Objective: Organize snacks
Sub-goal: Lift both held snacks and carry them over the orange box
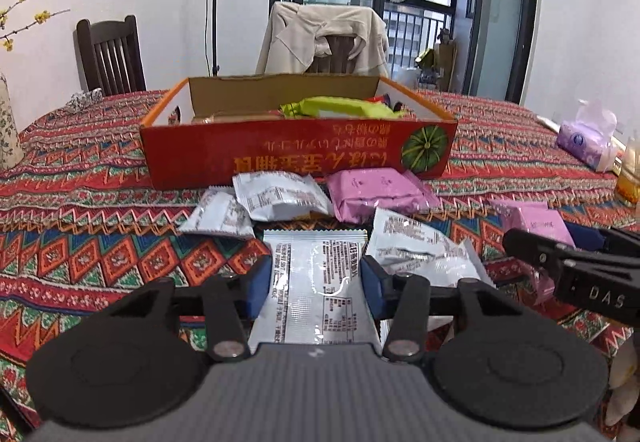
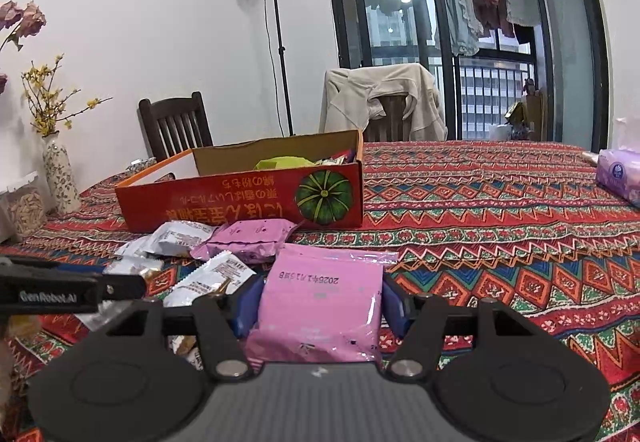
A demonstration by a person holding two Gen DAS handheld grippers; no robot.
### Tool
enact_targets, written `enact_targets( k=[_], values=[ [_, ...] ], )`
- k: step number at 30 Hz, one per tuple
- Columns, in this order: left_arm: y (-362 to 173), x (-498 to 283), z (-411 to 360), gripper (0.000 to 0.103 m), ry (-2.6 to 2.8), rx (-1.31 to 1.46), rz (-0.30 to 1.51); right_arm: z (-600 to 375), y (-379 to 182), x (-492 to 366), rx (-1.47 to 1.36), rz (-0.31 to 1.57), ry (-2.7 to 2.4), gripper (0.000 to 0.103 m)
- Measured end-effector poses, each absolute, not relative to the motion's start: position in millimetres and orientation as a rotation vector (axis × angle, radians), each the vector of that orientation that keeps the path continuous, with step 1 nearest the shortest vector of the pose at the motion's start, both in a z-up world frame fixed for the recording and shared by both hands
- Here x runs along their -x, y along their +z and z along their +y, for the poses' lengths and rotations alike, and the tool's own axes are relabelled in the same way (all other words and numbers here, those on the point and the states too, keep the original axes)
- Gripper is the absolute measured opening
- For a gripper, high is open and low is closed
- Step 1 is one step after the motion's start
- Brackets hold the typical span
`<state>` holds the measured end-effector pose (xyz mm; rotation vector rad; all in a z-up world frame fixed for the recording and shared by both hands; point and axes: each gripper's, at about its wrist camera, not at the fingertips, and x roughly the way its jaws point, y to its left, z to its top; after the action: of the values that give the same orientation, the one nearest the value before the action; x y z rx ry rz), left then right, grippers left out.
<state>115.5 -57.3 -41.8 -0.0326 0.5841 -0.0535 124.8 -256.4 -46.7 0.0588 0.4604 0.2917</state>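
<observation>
My left gripper [image 1: 316, 278] is shut on a white snack packet [image 1: 316, 294], its blue pads pressing both sides. More white packets [image 1: 280, 197] and a pink packet [image 1: 376, 193] lie on the cloth just beyond it, in front of the red cardboard box [image 1: 280, 149]. That box holds a green packet [image 1: 340, 107] and other snacks. My right gripper [image 2: 320, 302] is shut on a pink snack packet [image 2: 320, 302], held above the table. The box [image 2: 240, 201] stands ahead and to its left, with loose packets [image 2: 180, 238] in between. Each gripper shows at the edge of the other's view.
A patterned tablecloth [image 2: 500, 222] covers the table. A purple tissue pack [image 1: 588, 141] and a glass [image 1: 630, 177] stand at the right. A flowered vase [image 2: 60, 177] and a jar [image 2: 26, 205] stand at the left. Two chairs [image 1: 112, 53] stand behind the table, one draped with a jacket [image 1: 324, 37].
</observation>
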Motion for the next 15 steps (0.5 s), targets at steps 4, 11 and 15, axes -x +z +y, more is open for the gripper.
enact_targets(
  k=[4, 11, 15],
  values=[
    [-32.3, -116.3, -51.0, 0.049, -0.049, 0.041, 0.553, -256.4, -42.7, -125.0, -0.054, 0.447, 0.289, 0.061],
    [-11.1, -127.6, -36.9, 0.049, -0.023, 0.059, 0.508, -254.6, -18.2, -131.8, -0.028, 0.378, 0.286, 0.061],
    [2.1, -139.2, -28.8, 0.049, -0.011, 0.07, 0.481, -249.5, -0.5, -143.1, -0.005, 0.335, 0.291, 0.061]
  ],
)
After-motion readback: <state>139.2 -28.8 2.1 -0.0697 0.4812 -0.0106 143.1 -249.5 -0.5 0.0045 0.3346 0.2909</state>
